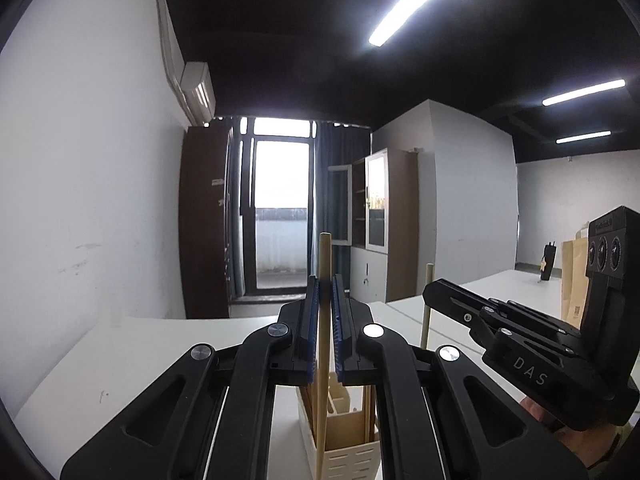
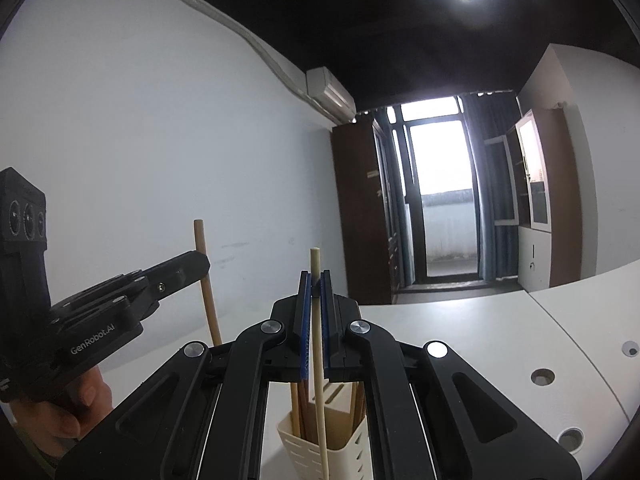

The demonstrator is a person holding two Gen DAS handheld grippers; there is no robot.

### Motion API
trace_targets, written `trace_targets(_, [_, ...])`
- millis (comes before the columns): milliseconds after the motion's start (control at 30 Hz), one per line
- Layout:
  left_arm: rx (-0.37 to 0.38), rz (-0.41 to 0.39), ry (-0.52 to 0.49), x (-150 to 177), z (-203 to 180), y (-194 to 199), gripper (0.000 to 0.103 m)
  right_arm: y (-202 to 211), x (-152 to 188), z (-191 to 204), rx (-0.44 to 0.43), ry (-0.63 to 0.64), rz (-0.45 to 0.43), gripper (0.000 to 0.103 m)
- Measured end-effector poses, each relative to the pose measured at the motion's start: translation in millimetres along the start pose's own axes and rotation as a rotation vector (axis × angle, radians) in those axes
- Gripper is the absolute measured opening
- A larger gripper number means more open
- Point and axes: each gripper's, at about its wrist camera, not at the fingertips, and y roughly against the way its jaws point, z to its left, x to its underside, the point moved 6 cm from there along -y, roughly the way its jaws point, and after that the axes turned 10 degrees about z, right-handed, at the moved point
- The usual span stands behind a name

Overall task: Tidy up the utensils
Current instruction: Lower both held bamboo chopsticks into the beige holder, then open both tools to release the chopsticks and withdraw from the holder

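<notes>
Left gripper clamps a tan chopstick upright above the holder; right gripper pinches a paler stick there too.

1. Stood on the table: a slotted holder with sticks inside.
2. Clamped upright above it: one chopstick in the left gripper.
3. To its right: another chopstick in the right gripper.
</notes>
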Motion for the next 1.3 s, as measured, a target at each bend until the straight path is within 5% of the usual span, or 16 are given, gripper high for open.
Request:
trace_targets(167, [0.006, -0.162, 0.014, -15, -3, 17, 0.006, 1, -9, -4, -0.026, -0.024, -0.094, 0.005])
trace_targets(333, [0.035, -0.21, 0.013, -12, -12, 6, 0.006, -14, -3, -6, -0.021, -0.018, -0.099, 0.005])
trace_targets(733, [0.052, 0.047, 0.009, 31, -11, -65, 0.006, -43, 32, -13, 0.02, -0.01, 0.055, 0.005])
trace_targets(1300, [0.09, 0.146, 0.03, 53, 6, -70, 0.006, -41, 57, -4, 0.062, 0.005, 0.171, 0.005])
